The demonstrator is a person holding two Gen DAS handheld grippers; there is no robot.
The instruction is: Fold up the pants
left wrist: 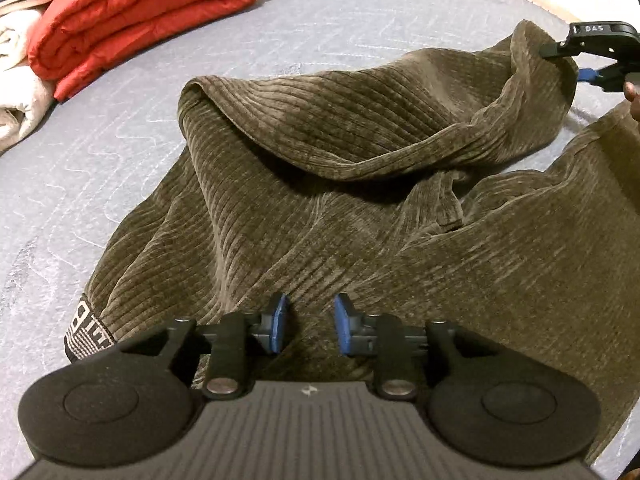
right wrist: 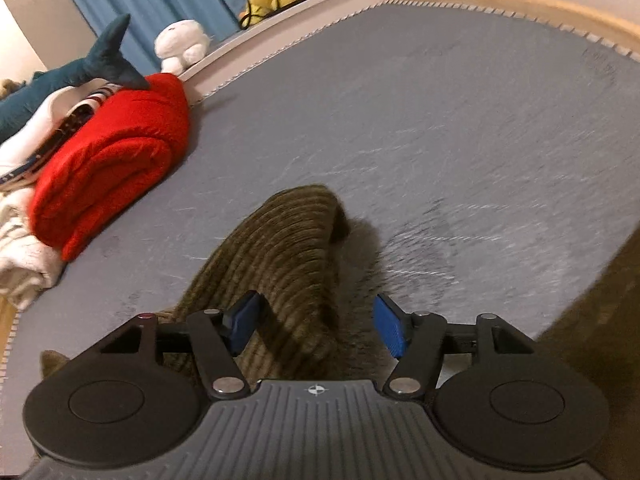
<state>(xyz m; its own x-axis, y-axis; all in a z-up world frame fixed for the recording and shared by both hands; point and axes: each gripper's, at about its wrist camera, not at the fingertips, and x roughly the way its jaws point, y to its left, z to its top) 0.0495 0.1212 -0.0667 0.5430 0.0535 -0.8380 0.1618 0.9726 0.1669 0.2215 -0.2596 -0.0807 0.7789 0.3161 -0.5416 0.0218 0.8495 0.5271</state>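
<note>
Nearest the left wrist camera, the left gripper (left wrist: pixel 308 328) hangs with its blue pads apart over the olive corduroy pants (left wrist: pixel 320 216), pinching nothing. These lie rumpled across the middle of the grey mattress (left wrist: pixel 100 168), one part folded back over the rest. Toward the far right edge, the right gripper (left wrist: pixel 576 64) stands at a raised fold of the pants; its own view shows the cloth between spread, released jaws. At the far left corner sits a folded red blanket (left wrist: pixel 140 12).
</note>
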